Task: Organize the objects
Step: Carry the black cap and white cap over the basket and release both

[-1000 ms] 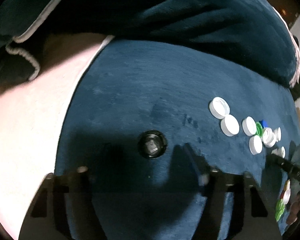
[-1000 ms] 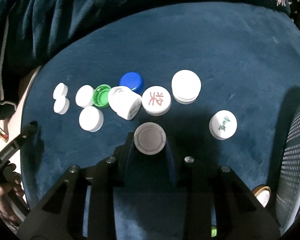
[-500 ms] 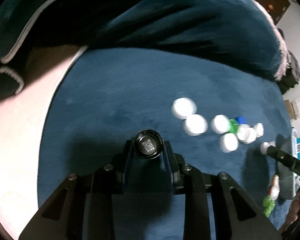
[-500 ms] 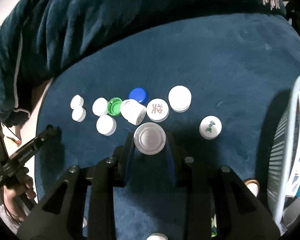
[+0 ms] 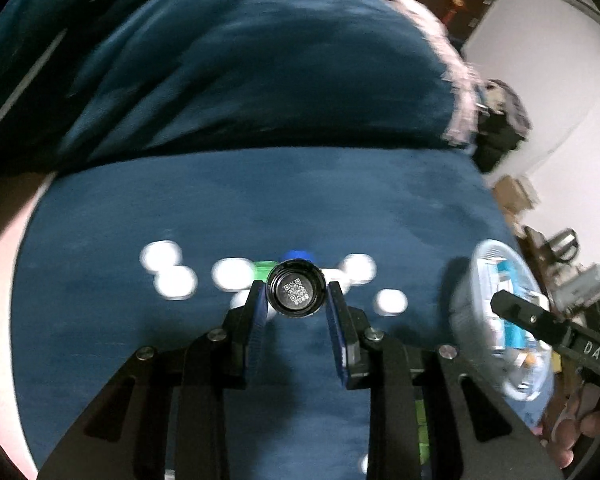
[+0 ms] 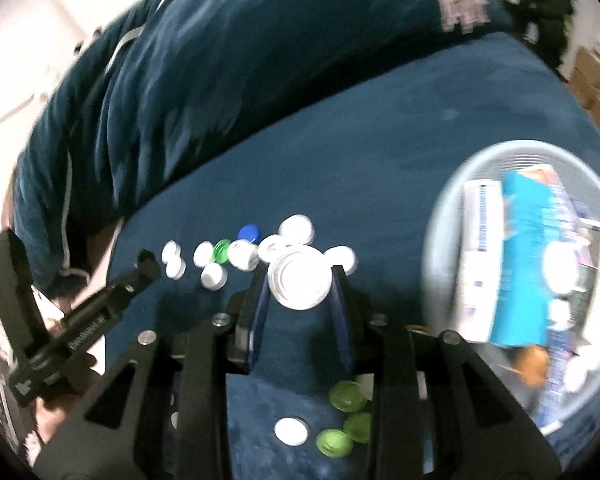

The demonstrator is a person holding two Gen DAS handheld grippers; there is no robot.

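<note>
My left gripper (image 5: 296, 296) is shut on a black bottle cap (image 5: 296, 289) with a printed code on its inner face, held above the blue cloth. My right gripper (image 6: 299, 280) is shut on a white bottle cap (image 6: 299, 279), also lifted off the cloth. Below both, several loose caps lie in a cluster: white caps (image 6: 213, 276), a green cap (image 6: 221, 251) and a blue cap (image 6: 249, 233). A round pale basket (image 6: 440, 216) sits to the right with boxes and caps in it. The other gripper shows at each view's edge, held by a hand.
A dark blue blanket (image 6: 204, 80) is heaped behind the flat blue cloth (image 6: 380, 140). Three green caps (image 6: 346, 396) and a white cap (image 6: 291, 431) lie near the front. Cardboard boxes (image 6: 596, 80) and clutter stand at the far right.
The left gripper closed on the black cap and lifted it, swinging right over the cap cluster. The right gripper rose with its white cap and the basket came into view.
</note>
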